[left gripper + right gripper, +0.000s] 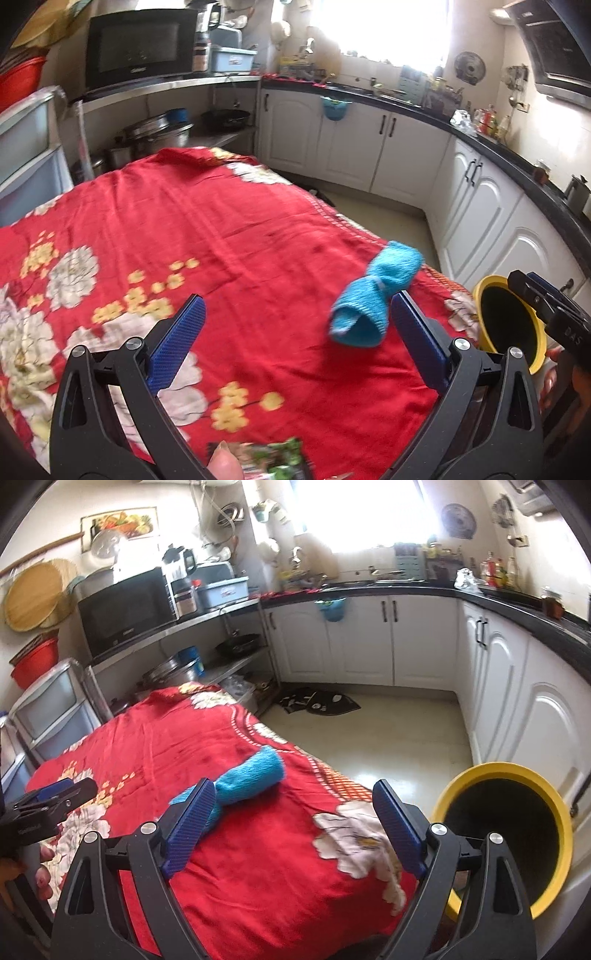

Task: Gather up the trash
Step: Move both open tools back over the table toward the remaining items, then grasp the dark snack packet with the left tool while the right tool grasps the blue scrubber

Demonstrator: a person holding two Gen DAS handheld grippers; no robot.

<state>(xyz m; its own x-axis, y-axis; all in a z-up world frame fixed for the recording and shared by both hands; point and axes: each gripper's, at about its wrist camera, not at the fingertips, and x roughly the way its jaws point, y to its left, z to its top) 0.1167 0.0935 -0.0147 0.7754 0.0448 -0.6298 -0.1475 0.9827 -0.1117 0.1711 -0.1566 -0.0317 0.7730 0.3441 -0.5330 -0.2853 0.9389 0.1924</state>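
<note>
Both tongs stand with their blue pads wide apart and nothing clamped between them.

Left wrist view: the left gripper [297, 345] hangs over the red floral cloth [207, 229] that covers the table. A blue knitted piece [373, 295], pinched in the middle like a bow, lies on the cloth at about two o'clock from the gap, close to the right-hand pad but not gripped. At six o'clock, by a fingertip at the bottom edge, sits a green printed wrapper [280, 459], blurred and partly cut off; it looks like the trash in question. The yellow-rimmed bin [511, 325] stands off the table's corner at three o'clock, with the other tool just above it.

Right wrist view: the right gripper [295, 825] is empty over the cloth's near corner, the knitted piece at eleven o'clock behind its left pad, the bin's mouth at three o'clock, beside the table and lower than it.

Risks, as I judge them: the wrapper lies nearly out of either camera's sight, so it may be missed. A pad closing near the knitted piece could snag it or the loose cloth and drag both. A light wrapper let go short of the rim would drop to the floor [388, 738].
</note>
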